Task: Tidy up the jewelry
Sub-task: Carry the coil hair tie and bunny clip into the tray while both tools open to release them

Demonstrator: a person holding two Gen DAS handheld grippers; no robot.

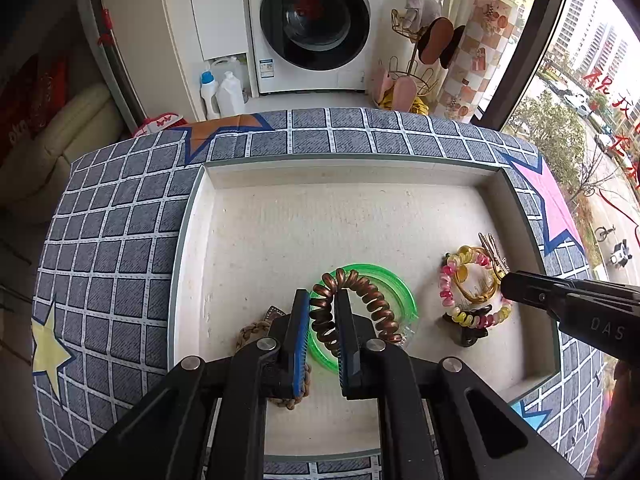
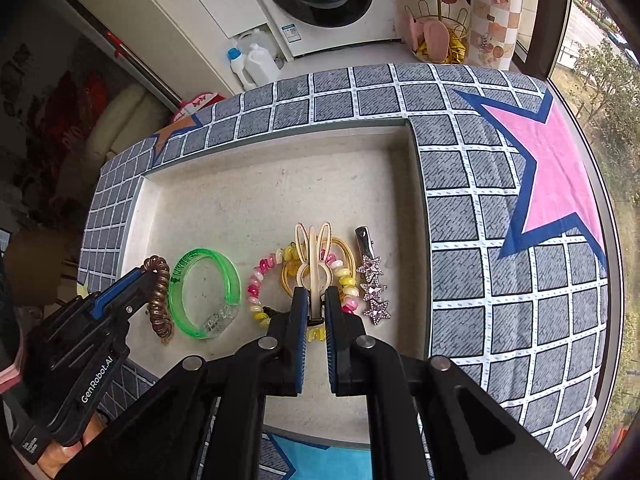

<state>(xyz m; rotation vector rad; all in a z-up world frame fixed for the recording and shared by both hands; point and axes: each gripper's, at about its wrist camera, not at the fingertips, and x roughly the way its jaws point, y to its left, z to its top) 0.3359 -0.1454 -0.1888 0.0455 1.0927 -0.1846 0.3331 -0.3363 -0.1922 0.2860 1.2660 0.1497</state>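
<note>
Both grippers lean low over the tray [image 1: 192,240]. The left gripper [image 1: 322,300] is clenched on the brown coil tie [image 1: 356,288], which lies over the green bangle [image 1: 400,284]. The right gripper [image 2: 316,300] pinches the bunny clip [image 2: 314,256] above the beaded ring [image 2: 256,284]. Only the right view shows the star clip [image 2: 372,284] beside it; only the left shows a braided band [image 1: 250,332] under the fingers

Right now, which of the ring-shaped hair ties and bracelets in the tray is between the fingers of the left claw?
The brown spiral hair tie: the left claw is shut on its coil. The green bangle lies flat beneath it.
</note>
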